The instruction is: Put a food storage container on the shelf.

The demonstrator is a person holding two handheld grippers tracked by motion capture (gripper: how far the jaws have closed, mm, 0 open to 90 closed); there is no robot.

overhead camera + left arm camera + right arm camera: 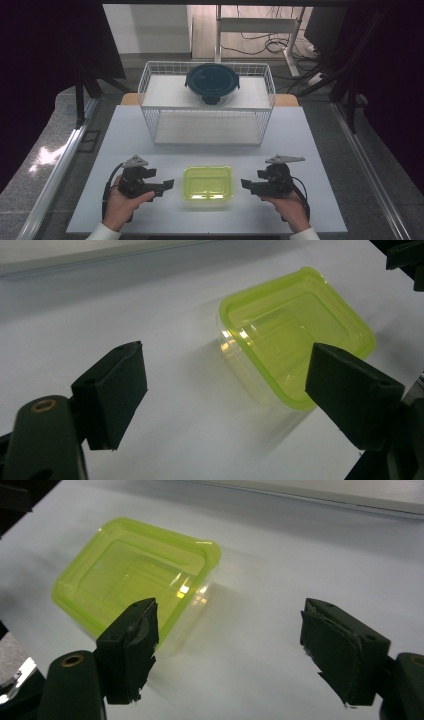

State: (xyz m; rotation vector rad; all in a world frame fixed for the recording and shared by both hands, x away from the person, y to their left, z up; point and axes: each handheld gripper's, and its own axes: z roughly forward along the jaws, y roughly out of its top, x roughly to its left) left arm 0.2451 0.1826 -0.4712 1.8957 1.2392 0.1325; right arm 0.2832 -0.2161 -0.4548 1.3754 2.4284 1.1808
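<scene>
- L gripper [168,185] is sitting w/ jaws spread wide, nothing btwn them; pointing right toward the box.
- One yellow-green lidded box [207,183] is lying flat on the white table [310,150], btwn the two sets of fingers, just beyond each pair's tips, touching neither.
- R gripper [246,184] is pointing left at the box, jaws gaping apart, empty.
- Behind, well away from the fingers: one white wire basket [150,117] is holding one round dark-lidded container [212,82] on top.
- Count: 2 grippers, 1 box, 1 basket, 1 round container.
</scene>
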